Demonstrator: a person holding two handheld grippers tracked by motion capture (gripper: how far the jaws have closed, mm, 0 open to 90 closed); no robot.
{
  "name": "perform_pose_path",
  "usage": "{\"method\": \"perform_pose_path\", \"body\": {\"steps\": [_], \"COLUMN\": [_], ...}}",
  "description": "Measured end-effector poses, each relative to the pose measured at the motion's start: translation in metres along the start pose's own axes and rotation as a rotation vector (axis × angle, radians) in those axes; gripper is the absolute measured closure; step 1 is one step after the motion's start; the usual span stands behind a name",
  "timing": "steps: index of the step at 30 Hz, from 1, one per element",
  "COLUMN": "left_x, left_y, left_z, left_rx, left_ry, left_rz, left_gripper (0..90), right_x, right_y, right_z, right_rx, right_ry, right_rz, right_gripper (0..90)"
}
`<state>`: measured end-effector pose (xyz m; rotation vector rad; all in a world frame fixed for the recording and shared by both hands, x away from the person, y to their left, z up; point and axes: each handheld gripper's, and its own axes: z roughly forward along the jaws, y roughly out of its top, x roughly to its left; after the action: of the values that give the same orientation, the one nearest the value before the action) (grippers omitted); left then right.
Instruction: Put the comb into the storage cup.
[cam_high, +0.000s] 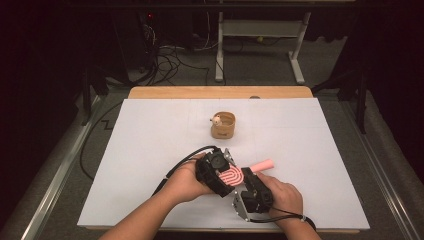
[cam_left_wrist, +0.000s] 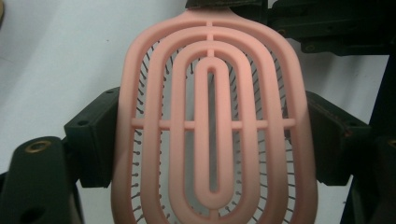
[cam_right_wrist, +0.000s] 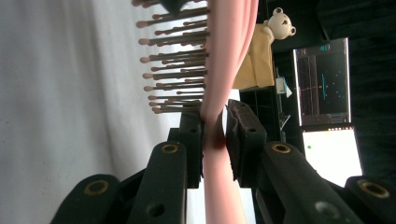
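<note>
Two grippers share one pink hairbrush (cam_high: 235, 176): left gripper (cam_left_wrist: 210, 140) clamps its wide head, right gripper (cam_right_wrist: 215, 135) pinches the handle neck, probably for a handover at lower centre.

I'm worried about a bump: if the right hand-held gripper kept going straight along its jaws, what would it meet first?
Probably the left hand-held gripper, which clamps the pink hairbrush head just ahead of the right hand-held gripper. The wooden cup with the small bear lies farther along, though depth is unclear.
</note>
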<state>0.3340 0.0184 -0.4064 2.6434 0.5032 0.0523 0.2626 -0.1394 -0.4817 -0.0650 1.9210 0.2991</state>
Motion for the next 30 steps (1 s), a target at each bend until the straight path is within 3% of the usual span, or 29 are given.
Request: {"method": "perform_pose_path", "body": {"steps": [30], "left_x": [0.0044], "left_y": [-0.0013], "left_z": [-0.0066], "left_rx": [-0.043], "left_ry": [-0.017], "left_rz": [-0.005], "left_gripper": [18.8], "right_x": [-0.0010], "right_y": [0.0021], "right_z": [-0.0023], "right_rx": [-0.001], "right_ry": [-0.027], "right_rz": [0.000], "right_gripper": [80.6]}}
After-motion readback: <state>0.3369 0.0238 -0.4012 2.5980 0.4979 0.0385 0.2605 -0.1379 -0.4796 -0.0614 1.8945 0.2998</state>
